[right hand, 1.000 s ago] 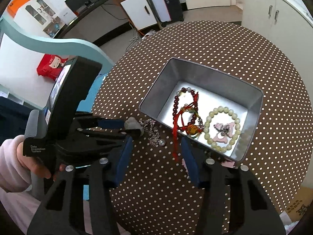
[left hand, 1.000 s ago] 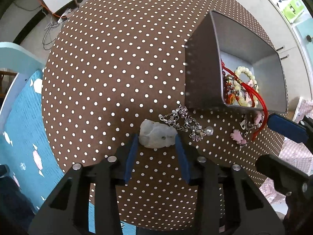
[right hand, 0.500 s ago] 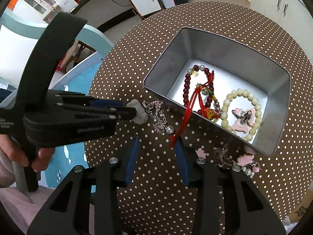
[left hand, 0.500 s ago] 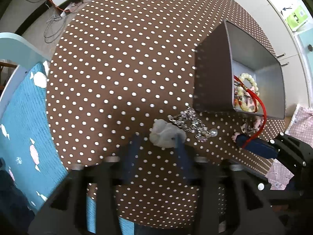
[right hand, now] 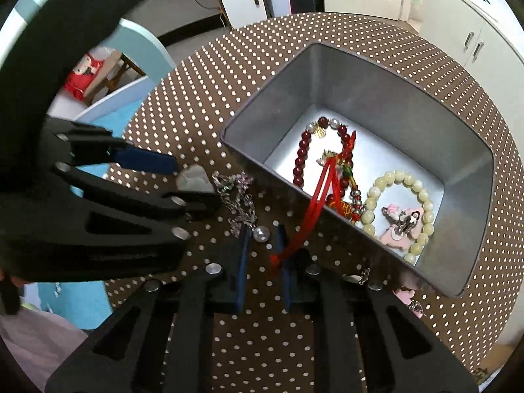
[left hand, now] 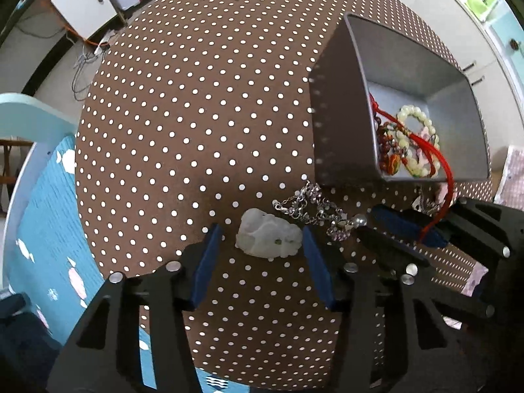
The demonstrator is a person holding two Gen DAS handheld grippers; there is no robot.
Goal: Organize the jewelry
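Observation:
A grey metal box (right hand: 366,78) (left hand: 340,137) on the polka-dot table holds a dark red bead bracelet (right hand: 299,160), a pale bead bracelet (right hand: 411,180) and a pink charm (right hand: 398,232). A red cord (right hand: 314,216) hangs over its near wall. A pale jade pendant (left hand: 267,237) lies between the fingers of my open left gripper (left hand: 262,229), with a gap on the left. A silver chain with a pearl (left hand: 319,211) (right hand: 240,206) lies beside it. My right gripper (right hand: 263,239) is narrowed, the pearl (right hand: 261,233) between its tips and the cord end by its right finger.
A pink charm with chain (left hand: 432,199) lies on the table just in front of the box. A light blue chair (left hand: 29,124) and blue patterned cushion (left hand: 42,229) stand at the table's left edge. White cabinets (right hand: 475,39) line the far wall.
My left gripper has opened wider around the jade pendant. My right gripper has moved forward and narrowed around the chain's pearl and the red cord end.

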